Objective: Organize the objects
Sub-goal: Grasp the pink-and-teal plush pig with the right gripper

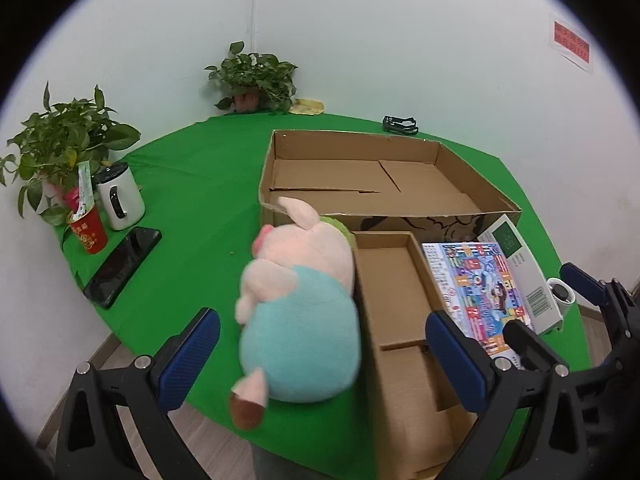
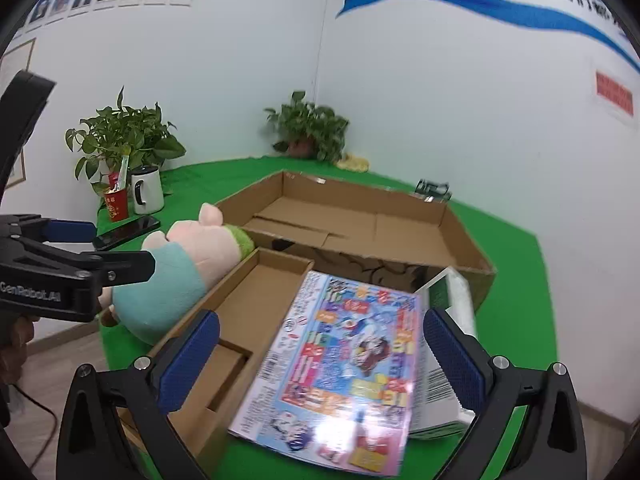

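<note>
Boxes (image 1: 384,184): two; plush pig (image 1: 300,312): one; magazine (image 2: 344,360): one.

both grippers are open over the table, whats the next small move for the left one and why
Probably ease the left gripper forward and down around the plush pig. Its jaws stand wide open with the pig between them, untouched, lying on the green cloth beside the small cardboard box, which looks empty.

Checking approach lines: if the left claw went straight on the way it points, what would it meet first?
Most likely the plush pig: it lies between the open left claw's fingers, against the small cardboard box. Depth is unclear, so it might pass just over the toy.
</note>
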A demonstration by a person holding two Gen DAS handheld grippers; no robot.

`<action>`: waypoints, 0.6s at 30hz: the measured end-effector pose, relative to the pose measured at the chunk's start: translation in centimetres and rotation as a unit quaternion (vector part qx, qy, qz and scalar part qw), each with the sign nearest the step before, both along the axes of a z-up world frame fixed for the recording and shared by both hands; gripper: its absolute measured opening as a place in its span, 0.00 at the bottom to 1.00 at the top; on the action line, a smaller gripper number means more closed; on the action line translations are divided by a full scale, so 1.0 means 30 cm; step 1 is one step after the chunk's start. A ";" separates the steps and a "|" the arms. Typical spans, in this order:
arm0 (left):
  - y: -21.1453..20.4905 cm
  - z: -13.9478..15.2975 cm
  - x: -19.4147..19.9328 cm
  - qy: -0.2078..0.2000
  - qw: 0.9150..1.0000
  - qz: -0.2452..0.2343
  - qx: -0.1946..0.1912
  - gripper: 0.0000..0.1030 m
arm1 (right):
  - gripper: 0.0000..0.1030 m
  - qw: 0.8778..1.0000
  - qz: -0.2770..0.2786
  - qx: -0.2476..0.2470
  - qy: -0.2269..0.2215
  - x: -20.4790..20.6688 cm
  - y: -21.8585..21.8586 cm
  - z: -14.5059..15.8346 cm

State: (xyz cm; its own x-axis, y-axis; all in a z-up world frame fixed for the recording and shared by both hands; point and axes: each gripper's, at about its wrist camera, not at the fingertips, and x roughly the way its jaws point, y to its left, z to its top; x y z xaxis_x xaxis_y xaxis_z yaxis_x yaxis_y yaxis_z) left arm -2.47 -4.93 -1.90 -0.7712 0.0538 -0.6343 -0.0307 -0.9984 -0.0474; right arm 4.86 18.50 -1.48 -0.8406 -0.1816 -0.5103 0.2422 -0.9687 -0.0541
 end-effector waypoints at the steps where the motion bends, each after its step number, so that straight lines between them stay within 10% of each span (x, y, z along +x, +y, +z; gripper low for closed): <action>1: -0.024 -0.006 -0.012 0.000 1.000 0.000 0.001 0.99 | 1.00 1.000 0.002 -0.009 -0.011 -0.017 -0.004 0.000; 10: -0.126 -0.220 -0.142 -0.120 0.984 -0.056 0.123 0.81 | 1.00 0.984 0.079 -0.091 -0.132 -0.258 -0.109 0.013; 18: -0.140 -0.227 -0.097 -0.124 0.981 -0.030 0.145 0.69 | 1.00 0.961 0.145 -0.124 -0.201 -0.457 -0.263 -0.021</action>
